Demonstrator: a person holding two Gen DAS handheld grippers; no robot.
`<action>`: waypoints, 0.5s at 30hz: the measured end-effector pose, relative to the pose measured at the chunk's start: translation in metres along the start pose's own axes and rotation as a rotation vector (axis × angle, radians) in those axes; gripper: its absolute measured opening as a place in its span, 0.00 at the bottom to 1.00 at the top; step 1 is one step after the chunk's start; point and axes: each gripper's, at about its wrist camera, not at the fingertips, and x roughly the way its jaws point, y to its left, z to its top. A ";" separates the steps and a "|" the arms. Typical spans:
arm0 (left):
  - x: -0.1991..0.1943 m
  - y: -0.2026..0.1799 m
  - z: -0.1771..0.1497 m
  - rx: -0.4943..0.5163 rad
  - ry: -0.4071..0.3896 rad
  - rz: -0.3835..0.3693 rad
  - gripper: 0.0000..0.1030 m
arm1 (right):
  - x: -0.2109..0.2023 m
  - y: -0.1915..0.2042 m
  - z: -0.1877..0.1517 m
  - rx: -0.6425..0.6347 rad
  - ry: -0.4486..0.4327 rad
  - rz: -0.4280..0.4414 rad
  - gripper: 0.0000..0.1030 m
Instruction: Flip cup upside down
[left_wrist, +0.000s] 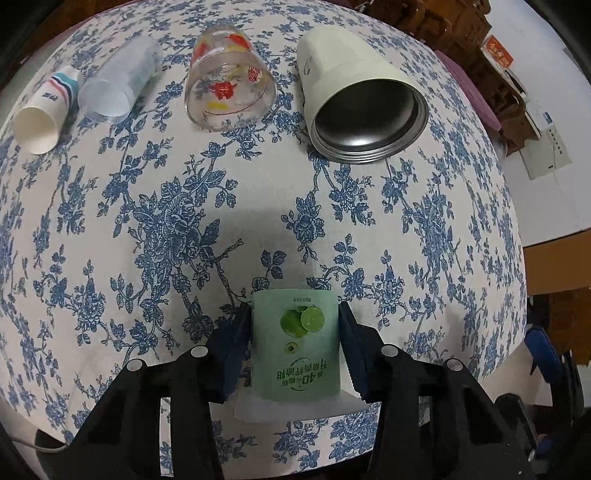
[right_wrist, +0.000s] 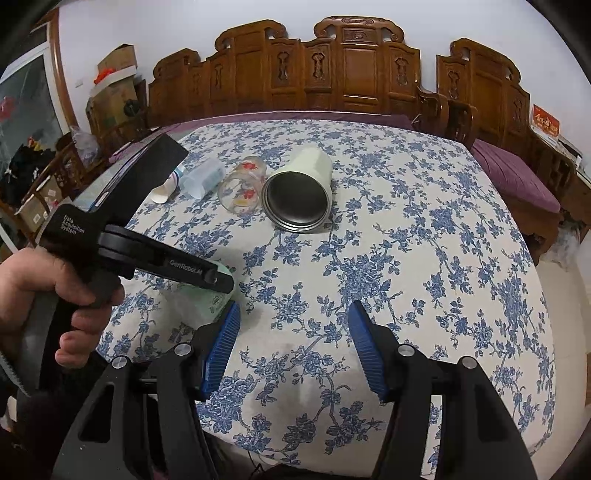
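A green cup with a lime picture (left_wrist: 295, 343) sits between the fingers of my left gripper (left_wrist: 294, 314), which is shut on it near the table's front edge; its printed text reads upside down. In the right wrist view the green cup (right_wrist: 207, 299) shows partly behind the left gripper's body (right_wrist: 162, 266), held by a hand. My right gripper (right_wrist: 293, 314) is open and empty above the tablecloth, to the right of the cup.
Several cups lie on their sides at the far side of the blue-flowered tablecloth (left_wrist: 424, 221): a striped paper cup (left_wrist: 44, 114), a clear plastic cup (left_wrist: 114, 85), a glass with red flowers (left_wrist: 229, 85) and a cream steel-lined tumbler (left_wrist: 358, 99). Carved wooden chairs (right_wrist: 354, 70) stand behind.
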 end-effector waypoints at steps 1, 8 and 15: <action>-0.002 0.000 -0.001 0.007 -0.017 0.002 0.43 | 0.000 -0.001 0.000 0.002 0.001 0.000 0.61; -0.015 0.003 0.005 0.052 -0.167 -0.004 0.42 | 0.007 -0.004 -0.002 0.011 0.011 -0.004 0.61; -0.020 0.015 0.024 0.097 -0.282 0.033 0.42 | 0.015 -0.007 -0.004 0.030 0.033 -0.003 0.61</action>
